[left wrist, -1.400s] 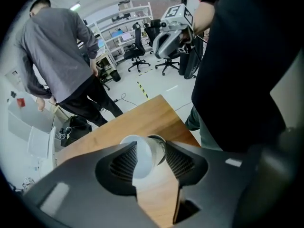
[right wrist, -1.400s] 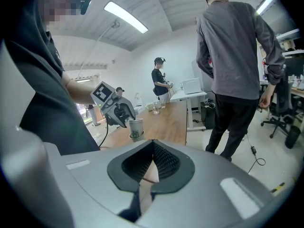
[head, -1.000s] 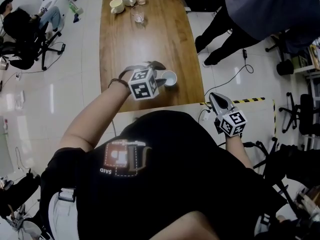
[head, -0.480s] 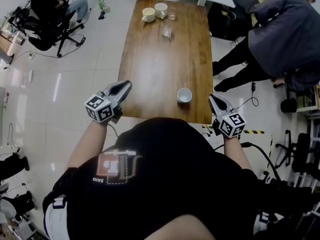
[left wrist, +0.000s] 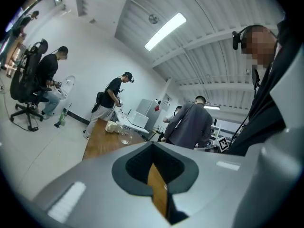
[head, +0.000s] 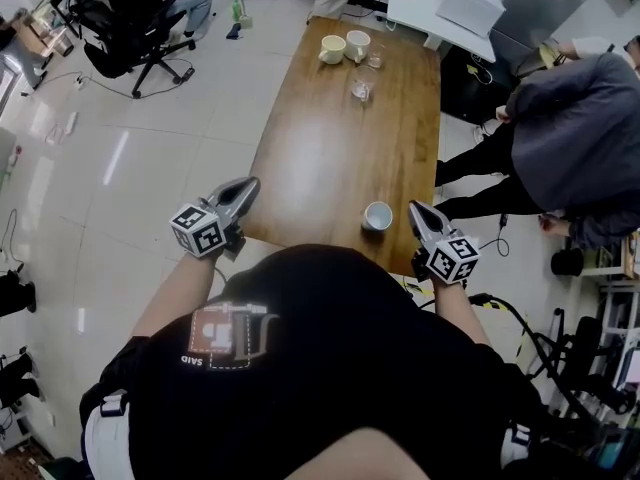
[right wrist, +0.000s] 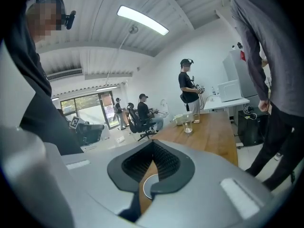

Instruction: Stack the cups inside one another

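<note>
A white cup (head: 377, 215) stands alone near the front edge of the long wooden table (head: 320, 158). At the far end are a cream cup (head: 333, 50), a white cup (head: 357, 45) and two clear glasses (head: 361, 90). My left gripper (head: 250, 184) hangs off the table's left front corner, shut and empty; its view shows the far cups (left wrist: 111, 126) beyond the closed jaws. My right gripper (head: 415, 209) is just right of the near cup, apart from it, shut with nothing held. A sliver of the near cup (right wrist: 151, 186) shows behind its closed jaws.
A person in grey (head: 580, 138) bends over at the table's right side. Office chairs with seated people (head: 130, 28) stand at the far left. A white desk (head: 450, 3) lies beyond the table's far end. Cables trail on the floor at the right.
My left gripper has drawn away from the near cup, off to the table's left corner, and its jaws have shut with nothing in them. My right gripper came in closer beside the cup.
</note>
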The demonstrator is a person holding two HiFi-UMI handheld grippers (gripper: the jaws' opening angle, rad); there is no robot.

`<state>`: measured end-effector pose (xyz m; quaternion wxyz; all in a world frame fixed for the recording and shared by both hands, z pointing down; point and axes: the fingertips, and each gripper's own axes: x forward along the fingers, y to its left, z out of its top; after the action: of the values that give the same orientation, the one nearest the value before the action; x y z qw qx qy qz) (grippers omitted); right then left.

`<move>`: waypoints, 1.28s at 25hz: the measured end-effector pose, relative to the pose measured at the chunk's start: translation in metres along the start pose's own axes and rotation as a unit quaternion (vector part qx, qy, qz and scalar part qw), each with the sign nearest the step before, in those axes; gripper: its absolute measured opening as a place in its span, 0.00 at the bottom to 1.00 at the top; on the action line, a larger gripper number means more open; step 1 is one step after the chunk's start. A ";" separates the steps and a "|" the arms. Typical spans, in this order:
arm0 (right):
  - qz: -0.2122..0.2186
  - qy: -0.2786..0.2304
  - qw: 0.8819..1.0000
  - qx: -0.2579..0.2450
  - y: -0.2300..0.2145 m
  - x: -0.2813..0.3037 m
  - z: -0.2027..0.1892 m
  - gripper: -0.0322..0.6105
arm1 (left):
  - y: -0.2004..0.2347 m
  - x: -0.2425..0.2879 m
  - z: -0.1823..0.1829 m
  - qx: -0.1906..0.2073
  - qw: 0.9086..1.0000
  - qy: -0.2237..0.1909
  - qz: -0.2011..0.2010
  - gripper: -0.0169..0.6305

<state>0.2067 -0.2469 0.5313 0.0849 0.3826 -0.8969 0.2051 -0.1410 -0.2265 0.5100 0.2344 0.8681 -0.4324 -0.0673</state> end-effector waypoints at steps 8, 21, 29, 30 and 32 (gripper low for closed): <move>0.003 -0.006 1.000 0.011 0.002 -0.004 0.001 0.07 | -0.010 0.004 0.011 0.009 1.000 -0.004 -0.017 0.03; -0.014 0.011 1.000 0.010 -0.004 -0.009 -0.011 0.07 | -0.022 0.013 0.009 0.018 0.999 0.004 -0.037 0.03; -0.008 0.019 1.000 -0.001 0.000 -0.008 -0.013 0.07 | -0.023 0.014 0.006 0.016 0.999 0.006 -0.038 0.03; -0.007 0.020 1.000 -0.002 0.000 -0.008 -0.014 0.07 | -0.024 0.015 0.006 0.017 0.999 0.006 -0.039 0.03; -0.007 0.021 1.000 -0.003 0.001 -0.008 -0.015 0.07 | -0.024 0.014 0.005 0.018 0.999 0.007 -0.040 0.03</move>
<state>0.2118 -0.2348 0.5421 0.1066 0.3839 -0.8929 0.2097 -0.1161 -0.2270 0.4956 0.2184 0.8895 -0.3965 -0.0625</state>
